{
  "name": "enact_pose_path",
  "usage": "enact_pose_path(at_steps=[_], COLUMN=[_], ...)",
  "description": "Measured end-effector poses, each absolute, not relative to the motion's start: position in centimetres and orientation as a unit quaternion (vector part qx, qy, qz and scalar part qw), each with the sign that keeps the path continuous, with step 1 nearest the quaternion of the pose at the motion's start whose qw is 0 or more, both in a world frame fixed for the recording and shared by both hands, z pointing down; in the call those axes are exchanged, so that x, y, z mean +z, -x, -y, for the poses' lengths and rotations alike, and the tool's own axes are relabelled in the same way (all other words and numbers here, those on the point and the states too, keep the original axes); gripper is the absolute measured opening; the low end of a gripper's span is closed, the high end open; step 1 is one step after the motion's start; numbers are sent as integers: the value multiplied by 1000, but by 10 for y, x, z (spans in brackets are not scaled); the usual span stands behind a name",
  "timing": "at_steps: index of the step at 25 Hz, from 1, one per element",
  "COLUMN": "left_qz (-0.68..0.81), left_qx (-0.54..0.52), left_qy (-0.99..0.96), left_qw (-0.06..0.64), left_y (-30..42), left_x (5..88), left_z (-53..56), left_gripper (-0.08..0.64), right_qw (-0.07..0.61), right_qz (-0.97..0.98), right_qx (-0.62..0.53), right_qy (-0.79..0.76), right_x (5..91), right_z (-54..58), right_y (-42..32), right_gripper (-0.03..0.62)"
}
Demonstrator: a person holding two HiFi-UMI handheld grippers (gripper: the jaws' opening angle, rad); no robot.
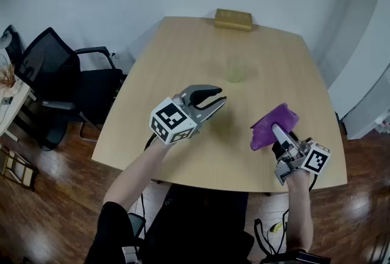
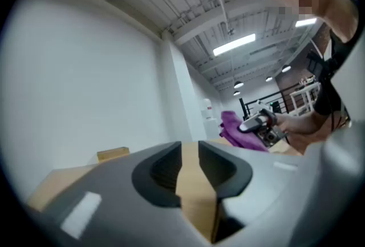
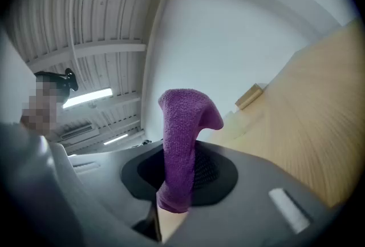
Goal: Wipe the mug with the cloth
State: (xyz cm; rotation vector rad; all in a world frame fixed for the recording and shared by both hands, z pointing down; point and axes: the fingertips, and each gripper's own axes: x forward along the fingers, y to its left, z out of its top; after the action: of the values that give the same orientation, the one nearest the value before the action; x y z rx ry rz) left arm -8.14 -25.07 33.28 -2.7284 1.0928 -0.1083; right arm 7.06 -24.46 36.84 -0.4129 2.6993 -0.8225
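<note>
1. The right gripper [image 1: 278, 133] is pinching the purple cloth [image 1: 275, 121] above the worktop's [image 1: 183, 55] near right corner, and the cloth's long axis is pointing toward the far edge.
2. The left gripper [image 1: 220, 96] is hovering with its fingers spread and empty.
3. The mug [image 1: 236, 71], a faint greenish blur mid-worktop, is sitting untouched. Wiping probably calls for grasping it first.

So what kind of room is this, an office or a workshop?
Most likely an office meeting room in a converted industrial space. A large wooden table stands by a plain white wall, a black office chair is pulled up at its side, and strip lights hang from an exposed ceiling.
</note>
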Motion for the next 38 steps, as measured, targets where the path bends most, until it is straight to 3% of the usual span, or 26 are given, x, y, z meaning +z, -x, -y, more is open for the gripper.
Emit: enact_pose_path(at_steps=[5,13,15,16,18,20,23,26,30,38], left_qz=[-362,-253,-252,-260,-287,-316,-314,-277,-253,-224], left_qx=[-238,-466,-487,-489,-460,-352,-76,96,154,129], left_qy=[879,810,799,798,814,871,946,953,953,966], left_qw=[201,250,247,240,209,135,-15,-72,-63,-20], left_y=[74,60,63,66,71,73,79,93,89,43], left_x=[377,441,445,444,437,413,359,334,324,337], left_z=[356,441,450,452,449,430,381,333,288,251], left_gripper=[198,235,209,162,56,42,41,41,42,43], right_qw=[137,115,113,116,122,124,128,140,126,69], right_qz=[-929,-928,-931,-931,-929,-929,-932,-941,-960,-929], right_qx=[-320,-332,-323,-323,-323,-320,-308,-270,-170,47], right_qy=[123,124,129,128,129,135,143,147,186,362], right_x=[374,395,396,395,395,394,387,365,325,278], right_z=[289,312,313,312,310,309,304,288,272,295], right_y=[-44,-37,-39,-39,-43,-51,-59,-55,-37,-39], right_gripper=[63,63,63,63,63,63,63,63,63,63])
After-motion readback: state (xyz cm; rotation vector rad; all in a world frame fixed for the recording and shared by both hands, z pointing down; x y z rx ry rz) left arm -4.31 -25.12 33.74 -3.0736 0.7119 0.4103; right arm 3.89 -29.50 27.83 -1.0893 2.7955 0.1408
